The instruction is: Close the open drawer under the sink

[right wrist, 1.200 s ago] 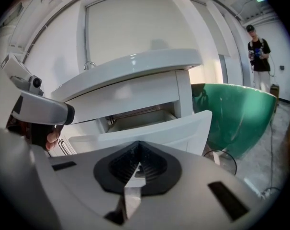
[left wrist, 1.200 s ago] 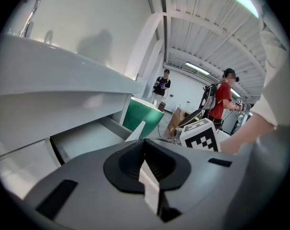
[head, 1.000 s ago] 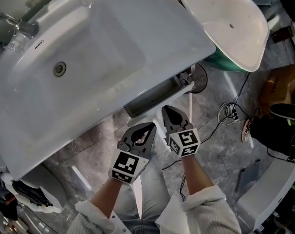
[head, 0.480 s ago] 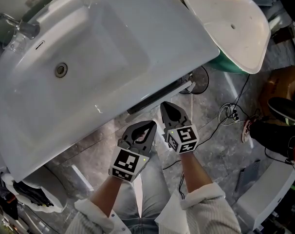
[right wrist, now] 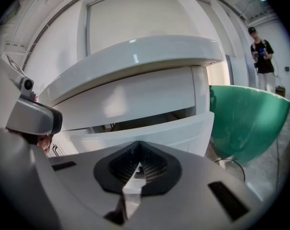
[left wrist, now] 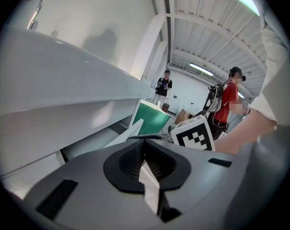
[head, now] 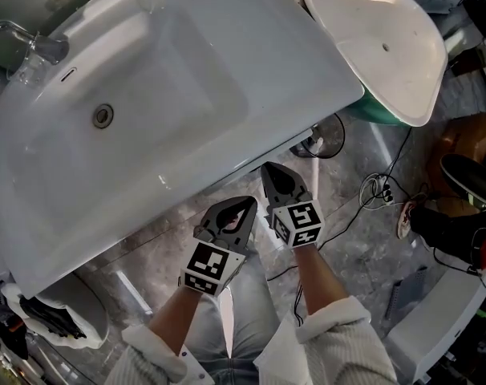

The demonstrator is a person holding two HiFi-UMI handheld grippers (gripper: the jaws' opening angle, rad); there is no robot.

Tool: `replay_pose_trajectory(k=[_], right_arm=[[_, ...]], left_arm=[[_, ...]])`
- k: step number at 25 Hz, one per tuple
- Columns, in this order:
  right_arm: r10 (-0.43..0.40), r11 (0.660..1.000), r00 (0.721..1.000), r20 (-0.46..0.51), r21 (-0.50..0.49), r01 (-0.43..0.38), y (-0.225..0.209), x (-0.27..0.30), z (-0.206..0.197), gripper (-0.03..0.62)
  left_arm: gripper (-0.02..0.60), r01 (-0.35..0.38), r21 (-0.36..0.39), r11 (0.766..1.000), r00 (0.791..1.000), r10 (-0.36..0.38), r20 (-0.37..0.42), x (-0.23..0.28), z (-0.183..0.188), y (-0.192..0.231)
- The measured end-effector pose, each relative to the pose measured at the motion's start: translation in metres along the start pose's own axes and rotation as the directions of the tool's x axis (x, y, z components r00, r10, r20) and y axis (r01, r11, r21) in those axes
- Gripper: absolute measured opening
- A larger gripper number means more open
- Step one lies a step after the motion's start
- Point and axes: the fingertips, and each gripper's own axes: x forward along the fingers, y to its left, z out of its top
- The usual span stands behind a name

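**Drawer nearly home under the basin**

The glossy, flat-fronted white drawer [right wrist: 150, 130] sits under the thick rounded rim of the white ceramic sink [head: 187, 79]. A narrow dark slit is open between its top edge and the panel above. From the head view the sink's overhang covers it almost entirely.

The right gripper [head: 269, 170] points at the drawer front from close in. Its ribbed black jaws are pressed together with nothing between them, and whether they touch the front cannot be told. The left gripper [head: 249, 205] is just beside it and slightly back, jaws likewise together and empty, aimed under the sink's rim.

A second shallow white basin [head: 379, 38] stands to the right on a smooth green shell [right wrist: 248, 119]. Below is grey marbled floor [head: 347, 239] with loose black cables.

A second ago the drawer stuck out past the rim as a dark open trough. Half a second ago only a thin strip showed. Both grippers have moved forward toward the cabinet, the right one leading.
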Motion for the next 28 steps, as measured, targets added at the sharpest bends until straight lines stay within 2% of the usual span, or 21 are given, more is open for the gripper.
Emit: replay_pose_trajectory(k=[17, 28], right_arm=[[-0.002, 1.0, 1.0, -0.002, -0.01, 0.002, -0.002, 0.029, 0.017, 0.009], [-0.008, 1.0, 1.0, 0.007, -0.007, 0.008, 0.0, 0.039, 0.022, 0.009]], left_arm=[[0.015, -0.049, 0.006, 0.999, 0.999, 0.049, 0.003, -0.006, 0.005, 0.017], [0.015, -0.055, 0.01, 0.998, 0.998, 0.055, 0.003, -0.007, 0.008, 0.019]])
